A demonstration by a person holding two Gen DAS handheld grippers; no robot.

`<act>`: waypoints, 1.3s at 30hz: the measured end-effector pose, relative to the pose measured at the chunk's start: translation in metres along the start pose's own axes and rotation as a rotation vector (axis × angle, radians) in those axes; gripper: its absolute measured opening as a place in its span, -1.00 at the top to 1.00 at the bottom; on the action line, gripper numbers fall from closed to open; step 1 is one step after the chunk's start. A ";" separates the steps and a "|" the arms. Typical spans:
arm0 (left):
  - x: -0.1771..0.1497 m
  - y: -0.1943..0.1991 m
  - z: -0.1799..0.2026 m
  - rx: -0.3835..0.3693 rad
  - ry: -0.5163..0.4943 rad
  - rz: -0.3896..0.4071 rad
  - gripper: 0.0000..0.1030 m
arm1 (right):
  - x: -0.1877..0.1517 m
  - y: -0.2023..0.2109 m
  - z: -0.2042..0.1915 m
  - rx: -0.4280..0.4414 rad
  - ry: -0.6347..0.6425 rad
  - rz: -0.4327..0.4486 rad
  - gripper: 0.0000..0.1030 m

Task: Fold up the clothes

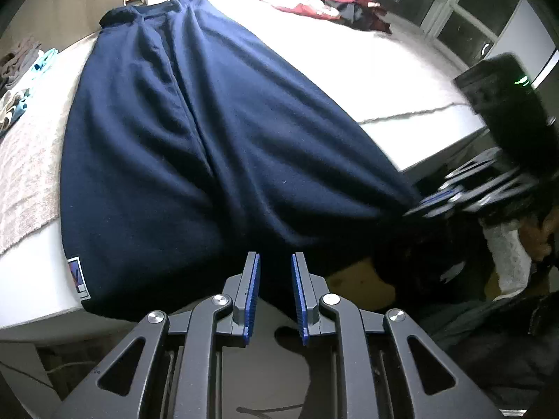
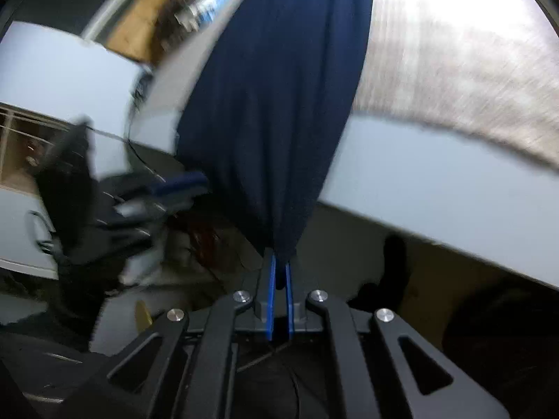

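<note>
Right wrist | right gripper (image 2: 279, 272) pinching navy garment (image 2: 279, 104) | surroundings blurred (unreadable)

The white table (image 1: 401, 80) lies bare across the upper right of the left wrist view. A navy garment (image 1: 195, 139) covers the centre. A heap of red and white clothes (image 1: 314, 0) blocks the top centre; folded items (image 1: 21, 80) occupy the left edge.

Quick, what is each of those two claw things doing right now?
Left gripper: fingers partly open over the navy garment's hem, gripping nothing.
Right gripper: fingers shut on a corner of the same garment.
</note>
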State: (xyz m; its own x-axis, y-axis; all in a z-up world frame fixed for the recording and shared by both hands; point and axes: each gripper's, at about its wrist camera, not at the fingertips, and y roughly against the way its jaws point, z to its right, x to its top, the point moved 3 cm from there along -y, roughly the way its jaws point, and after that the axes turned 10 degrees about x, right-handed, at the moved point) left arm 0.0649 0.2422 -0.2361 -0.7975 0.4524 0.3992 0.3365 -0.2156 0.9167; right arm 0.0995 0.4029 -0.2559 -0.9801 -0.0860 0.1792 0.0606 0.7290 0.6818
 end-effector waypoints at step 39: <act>0.293 -0.031 -0.135 0.061 -0.078 0.047 0.34 | 0.336 0.054 -0.011 -0.315 0.168 0.256 0.47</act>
State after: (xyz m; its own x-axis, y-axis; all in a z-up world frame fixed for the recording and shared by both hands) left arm -0.2468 0.2648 -0.1503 -0.7395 0.5092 0.4403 0.4049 -0.1861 0.8952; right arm -0.2246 0.4061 -0.1514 -0.8830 -0.0574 0.4658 0.3783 0.5004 0.7788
